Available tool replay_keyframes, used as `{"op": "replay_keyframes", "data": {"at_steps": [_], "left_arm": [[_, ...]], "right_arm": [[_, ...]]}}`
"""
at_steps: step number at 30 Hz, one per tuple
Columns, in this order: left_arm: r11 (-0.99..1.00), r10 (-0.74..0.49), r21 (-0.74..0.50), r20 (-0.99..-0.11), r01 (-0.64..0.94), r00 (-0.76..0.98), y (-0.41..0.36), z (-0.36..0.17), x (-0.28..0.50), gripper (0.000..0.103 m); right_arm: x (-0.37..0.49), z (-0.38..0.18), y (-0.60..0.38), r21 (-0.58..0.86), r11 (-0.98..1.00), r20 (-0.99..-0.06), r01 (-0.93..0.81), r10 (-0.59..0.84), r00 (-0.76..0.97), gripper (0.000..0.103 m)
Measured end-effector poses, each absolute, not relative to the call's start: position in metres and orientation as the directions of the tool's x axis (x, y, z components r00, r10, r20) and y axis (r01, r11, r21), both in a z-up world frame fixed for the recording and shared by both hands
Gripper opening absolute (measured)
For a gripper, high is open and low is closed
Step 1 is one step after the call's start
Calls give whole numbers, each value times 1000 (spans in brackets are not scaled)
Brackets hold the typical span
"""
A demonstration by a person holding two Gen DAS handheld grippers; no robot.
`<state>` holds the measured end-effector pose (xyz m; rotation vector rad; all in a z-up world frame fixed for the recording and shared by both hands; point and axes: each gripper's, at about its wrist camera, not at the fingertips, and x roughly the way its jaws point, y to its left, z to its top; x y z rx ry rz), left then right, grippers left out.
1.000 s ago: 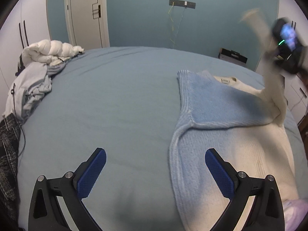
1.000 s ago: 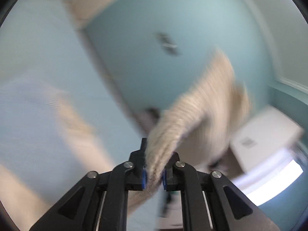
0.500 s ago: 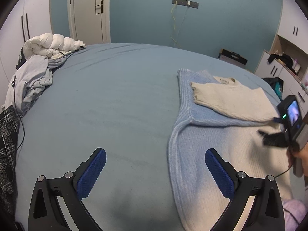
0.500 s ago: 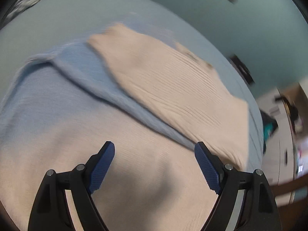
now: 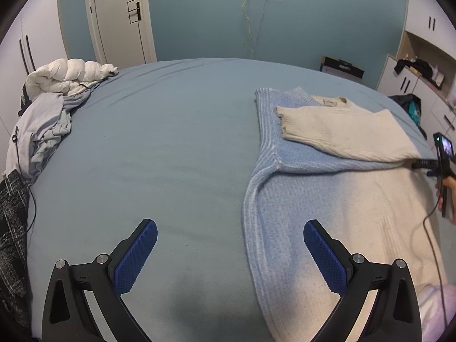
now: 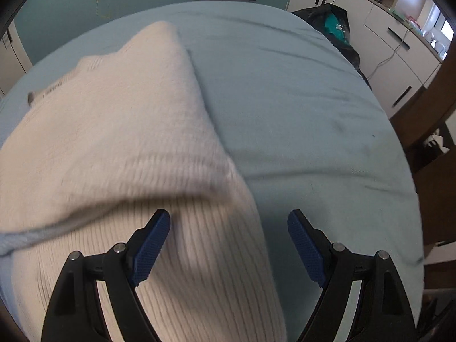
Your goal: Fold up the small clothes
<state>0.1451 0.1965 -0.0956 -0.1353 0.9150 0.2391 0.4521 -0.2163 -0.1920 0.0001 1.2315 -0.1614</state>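
Observation:
A knit sweater, light blue fading to cream [image 5: 327, 199], lies flat on the blue bed [image 5: 171, 142]. Its cream sleeve [image 5: 342, 134] is folded across the chest, over the blue sleeve. My left gripper [image 5: 229, 252] is open and empty, low over the bed at the sweater's left edge. My right gripper [image 6: 228, 245] is open and empty, just above the sweater's right edge [image 6: 242, 199]; in the left wrist view it shows at the far right [image 5: 424, 164]. The cream knit [image 6: 114, 131] fills the left of the right wrist view.
A pile of white and grey clothes [image 5: 51, 99] lies at the bed's far left edge. White cabinets [image 6: 393, 48] and a dark bag [image 6: 336, 25] stand beyond the bed's right side. A door [image 5: 119, 20] is in the back wall.
One second ago my right gripper was shut on the cream sleeve, swinging it through the air. It laid the sleeve across the chest, opened, and moved to the sweater's right edge. The left gripper stayed still.

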Motion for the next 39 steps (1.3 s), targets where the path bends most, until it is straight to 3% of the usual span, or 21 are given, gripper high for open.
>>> {"op": "replay_keyframes", "data": {"at_steps": [2, 6, 7, 8, 10, 14, 17, 19, 21, 24, 28, 34, 39], "left_arm": [[964, 154, -6, -804, -266, 575, 197, -99, 148, 103], [962, 165, 9, -814, -272, 556, 198, -105, 155, 103], [962, 168, 14, -817, -272, 552, 198, -107, 156, 103], [963, 169, 19, -820, -269, 547, 197, -108, 158, 103], [965, 169, 26, -822, -262, 543, 197, -110, 160, 103], [965, 174, 32, -820, -260, 546, 195, -108, 159, 103], [965, 170, 24, -813, -260, 556, 195, -105, 157, 103], [965, 170, 21, -811, -263, 559, 195, -103, 157, 103], [963, 165, 10, -810, -268, 563, 195, -102, 156, 103], [960, 164, -1, -808, -280, 566, 197, -100, 152, 103], [958, 158, -12, -811, -287, 563, 199, -99, 150, 103], [959, 150, -17, -813, -281, 562, 201, -100, 151, 103], [960, 127, -40, -822, -279, 556, 207, -103, 150, 103]], "right_arm": [[458, -186, -229, -107, 976, -923, 190, -168, 345, 55], [465, -197, -265, -39, 949, -922, 313, -155, 355, 56], [465, -205, -261, -84, 951, -922, 299, -188, 338, 62], [461, -209, -254, -158, 946, -906, 285, -253, 340, 81], [454, -209, -246, -262, 921, -864, 288, -357, 355, 96], [450, -201, -231, -267, 930, -898, 251, -335, 287, 97], [402, -160, -180, -391, 907, -852, 156, -421, 313, 97], [379, -137, -159, -351, 934, -836, 74, -348, 425, 97], [358, -112, -109, -200, 977, -859, -71, -140, 493, 97], [354, -98, -20, -1, 951, -898, -309, 136, 419, 96], [376, -106, 89, 181, 873, -888, -453, 344, 307, 94], [437, -169, 162, 146, 864, -933, -482, 281, 222, 71], [443, -195, 193, 20, 875, -959, -484, 154, 239, 64]]}}
